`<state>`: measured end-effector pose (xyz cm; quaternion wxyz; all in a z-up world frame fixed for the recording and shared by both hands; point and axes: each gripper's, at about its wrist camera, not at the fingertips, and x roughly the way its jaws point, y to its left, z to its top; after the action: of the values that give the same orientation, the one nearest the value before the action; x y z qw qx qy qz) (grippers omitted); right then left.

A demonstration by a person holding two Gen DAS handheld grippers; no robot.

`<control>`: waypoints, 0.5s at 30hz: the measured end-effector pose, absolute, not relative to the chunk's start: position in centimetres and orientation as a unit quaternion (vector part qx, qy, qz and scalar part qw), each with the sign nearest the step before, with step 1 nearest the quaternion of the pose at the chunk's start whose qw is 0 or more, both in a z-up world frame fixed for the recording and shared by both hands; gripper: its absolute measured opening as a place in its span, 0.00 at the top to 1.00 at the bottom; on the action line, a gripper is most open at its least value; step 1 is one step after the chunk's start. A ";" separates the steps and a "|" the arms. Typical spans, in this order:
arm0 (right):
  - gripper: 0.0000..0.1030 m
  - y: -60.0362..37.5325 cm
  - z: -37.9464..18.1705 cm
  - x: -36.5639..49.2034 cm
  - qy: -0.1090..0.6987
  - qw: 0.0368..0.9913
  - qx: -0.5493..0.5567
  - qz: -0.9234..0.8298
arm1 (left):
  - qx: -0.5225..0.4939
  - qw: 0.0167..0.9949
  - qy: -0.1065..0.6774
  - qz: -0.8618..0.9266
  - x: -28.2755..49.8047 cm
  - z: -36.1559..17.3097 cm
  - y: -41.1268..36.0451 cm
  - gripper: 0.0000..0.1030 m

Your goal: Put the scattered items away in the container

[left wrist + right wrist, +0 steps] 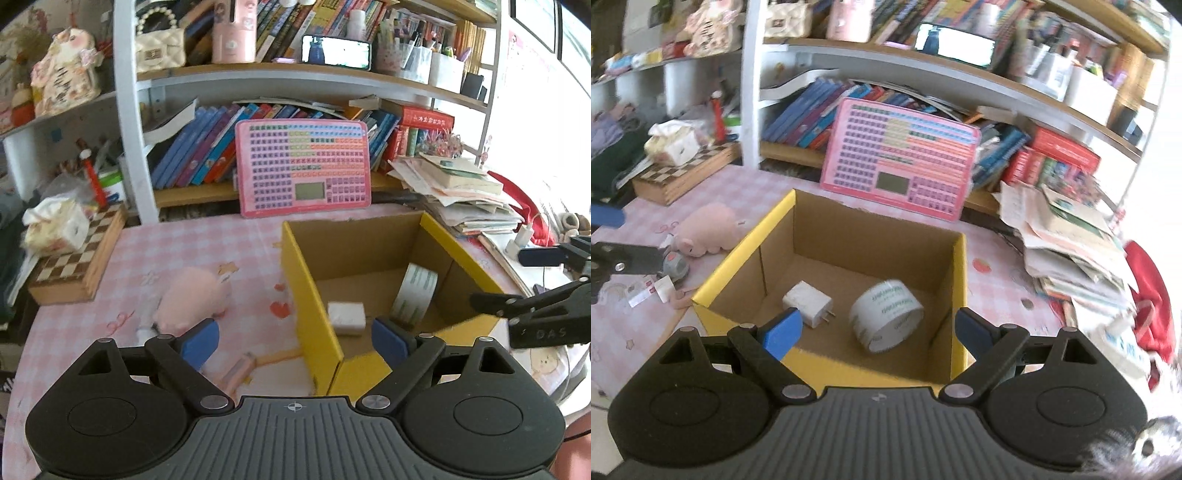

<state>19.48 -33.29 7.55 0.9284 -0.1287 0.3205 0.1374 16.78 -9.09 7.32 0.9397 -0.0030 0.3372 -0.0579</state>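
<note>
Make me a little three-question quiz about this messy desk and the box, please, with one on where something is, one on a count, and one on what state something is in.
1. Where does the pink plush toy lie?
A. Inside the box
B. On the tablecloth beside the box
C. On the shelf

2. How many things lie in the cardboard box?
A. None
B. Two
C. Five

3. How does the right gripper stand?
A. Open and empty
B. Shut on the tape
C. Shut on the plush

Answers:
1 B, since it lies outside the yellow wall.
2 B, since only the white charger plug and the tape roll are on the box floor.
3 A, since its blue pads are spread with nothing between them.
</note>
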 end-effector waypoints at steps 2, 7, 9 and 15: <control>0.13 -33.2 7.5 18.2 0.319 0.932 -0.120 0.123 | -0.003 0.939 0.339 -0.058 15.9 7.2 -8.4 0.11; 0.13 -32.8 7.4 14.9 0.314 0.940 -0.099 0.094 | -0.003 0.940 0.338 -0.057 13.6 7.2 -6.7 0.11; 0.12 -32.7 7.3 13.8 0.311 0.943 -0.088 0.084 | -0.003 0.940 0.336 -0.054 12.7 7.1 -6.0 0.11; 0.12 -32.1 6.7 11.2 0.305 0.949 -0.063 0.052 | 0.003 0.941 0.335 -0.047 10.3 7.1 -4.2 0.11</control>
<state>11.21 -32.10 6.66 0.9489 -0.0627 0.3049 0.0518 10.33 -4.21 7.09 0.9412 0.0030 0.3346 -0.0472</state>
